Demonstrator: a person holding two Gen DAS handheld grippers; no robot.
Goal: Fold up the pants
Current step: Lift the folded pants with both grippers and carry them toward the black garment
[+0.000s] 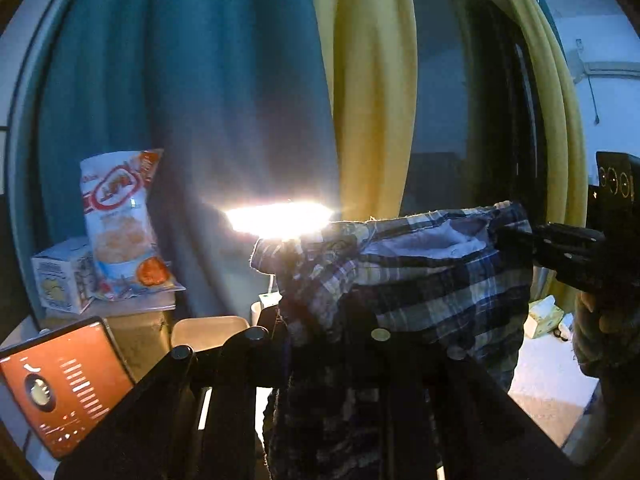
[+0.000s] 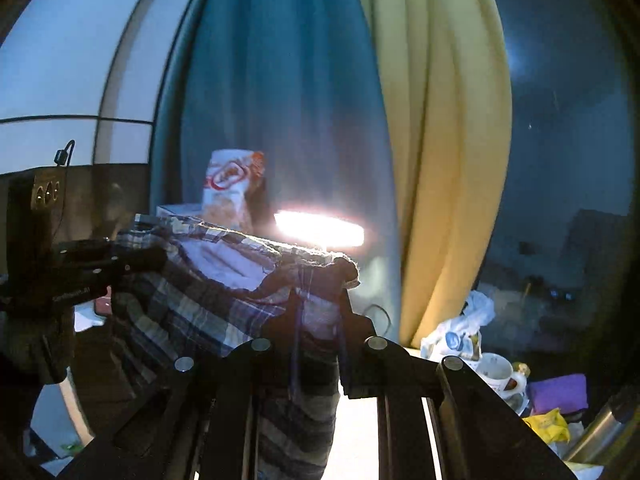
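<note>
We are holding the plaid pants up in the air by the waistband, nothing carrying them from below. The waistband is running roughly level between the two tongs, and the legs are hanging straight down from it, so the long axis is vertical.

Left gripper: jaws narrow, pinching one end of the waistband. The cloth is bunching right at the fingertips and dropping in front of the frame. Right gripper: jaws also drawn in, clamping the other end, with a leg falling between and below its fingers.

From the left wrist view the right gripper's black body is showing at the far right end of the band; from the right wrist view the left gripper's body is showing at the far left end. So each tong is sitting at its own end and neither is nearer the garment than the other. The waistband is sagging slightly open between them, pale lining showing.

The blue curtain and yellow curtain are hanging behind, with a bright lamp glaring just past the band. A snack bag is standing to the left.

We are judging the coming move as bringing the two ends together, or lowering onto a surface; the lower hems are out of sight, so we cannot tell their clearance.
</note>
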